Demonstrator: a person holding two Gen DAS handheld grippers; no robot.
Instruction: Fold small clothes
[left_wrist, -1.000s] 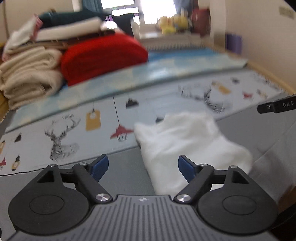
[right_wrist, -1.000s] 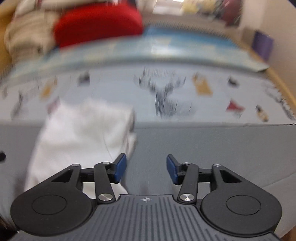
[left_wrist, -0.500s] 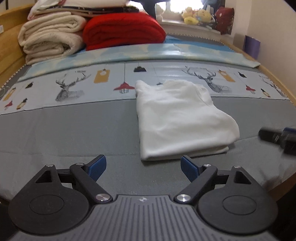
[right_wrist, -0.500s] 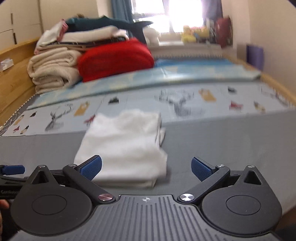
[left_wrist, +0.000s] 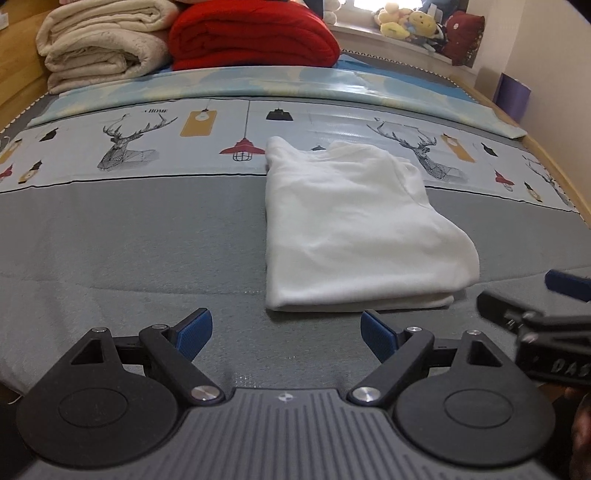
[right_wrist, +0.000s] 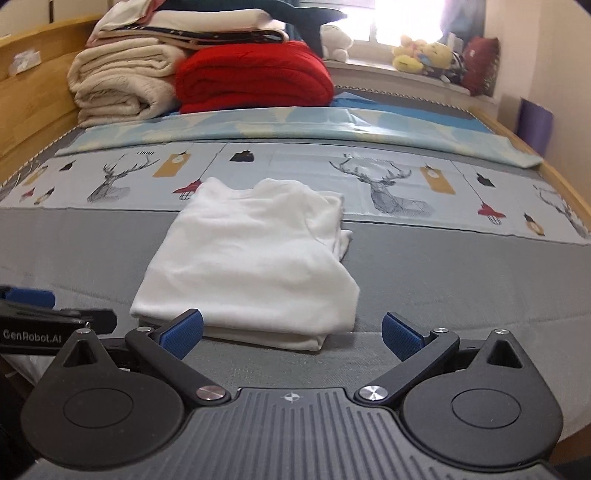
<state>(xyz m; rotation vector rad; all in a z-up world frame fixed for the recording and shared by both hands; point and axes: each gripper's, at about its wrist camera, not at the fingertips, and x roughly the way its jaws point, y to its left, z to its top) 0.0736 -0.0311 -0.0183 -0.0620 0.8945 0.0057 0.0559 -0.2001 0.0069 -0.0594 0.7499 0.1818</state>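
Evidently the folding of this piece is as good as done. From the left wrist view, the small white cotton garment (left_wrist: 354, 229) lies as a neat, layered rectangle on the grey bed cover (left_wrist: 129, 240), its far edge reaching onto the pale deer-printed sheet (left_wrist: 129, 147). The left gripper (left_wrist: 286, 330) hangs just short of the near folded edge, its blue-padded fingers (left_wrist: 194, 328) spread wide with nothing between them, and the other tool shows at the right margin. From the right wrist view, the same garment (right_wrist: 251, 258) sits ahead and slightly left, with a loose bit of cloth sticking out at its far right corner. The right gripper (right_wrist: 291, 334) is likewise fully spread and empty, its left blue finger (right_wrist: 183, 332) just in front of the garment's near hem without pinching it. Folded cream blankets (right_wrist: 122, 85) and a red blanket (right_wrist: 255, 77) are stacked at the head of the bed. I'd judge the next move is either tucking that stray corner or lifting the bundle aside, which calls for both grippers to close on the near edge together.
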